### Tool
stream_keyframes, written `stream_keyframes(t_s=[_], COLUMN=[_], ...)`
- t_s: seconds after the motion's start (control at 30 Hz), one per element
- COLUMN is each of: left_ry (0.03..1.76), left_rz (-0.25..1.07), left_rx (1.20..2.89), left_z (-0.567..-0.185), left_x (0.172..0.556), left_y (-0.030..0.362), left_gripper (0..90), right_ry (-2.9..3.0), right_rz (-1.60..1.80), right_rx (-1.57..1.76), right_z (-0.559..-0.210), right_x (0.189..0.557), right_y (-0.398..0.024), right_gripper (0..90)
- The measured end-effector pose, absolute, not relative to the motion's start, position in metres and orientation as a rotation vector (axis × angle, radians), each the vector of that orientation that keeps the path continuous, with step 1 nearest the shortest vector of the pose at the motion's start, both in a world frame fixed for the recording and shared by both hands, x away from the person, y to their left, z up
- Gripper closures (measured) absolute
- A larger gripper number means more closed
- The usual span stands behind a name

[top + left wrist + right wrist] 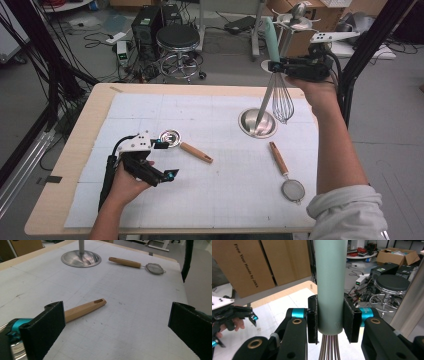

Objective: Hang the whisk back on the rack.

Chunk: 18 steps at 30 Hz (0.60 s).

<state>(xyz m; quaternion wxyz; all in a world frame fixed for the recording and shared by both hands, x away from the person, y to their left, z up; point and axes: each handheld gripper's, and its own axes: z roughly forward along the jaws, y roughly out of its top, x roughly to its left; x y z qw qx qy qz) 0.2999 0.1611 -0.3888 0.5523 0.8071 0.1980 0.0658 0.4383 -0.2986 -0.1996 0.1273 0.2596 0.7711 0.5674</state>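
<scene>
Your right gripper point(274, 65) clamps the whisk point(281, 97) by its green handle, hanging wires-down just beside the steel stand point(257, 122), ready for hooking. Your left gripper point(165, 160) waits jaws apart, well left of that stand.

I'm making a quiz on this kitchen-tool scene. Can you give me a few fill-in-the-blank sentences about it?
1. The right gripper is shut on the pale green handle of a ____.
2. The left gripper has its jaws ____, with nothing between them.
3. The small strainer has a handle made of ____.
4. The metal stand's round base rests on the white ____.

Missing words: whisk; open; wood; mat
</scene>
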Motion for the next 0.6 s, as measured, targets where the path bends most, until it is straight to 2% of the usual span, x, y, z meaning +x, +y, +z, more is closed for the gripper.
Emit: stream_keyframes(t_s=[0.6], left_ry=[0.473], left_rz=[0.151], left_rx=[1.909], left_z=[-0.3898], left_x=[0.3001], left_y=[0.1611], left_gripper=[1.6], right_ry=[2.233], right_rz=[1.614], right_rx=[0.815], right_z=[-0.1999], right_x=[0.4466], right_y=[-0.2977], right_gripper=[69.4])
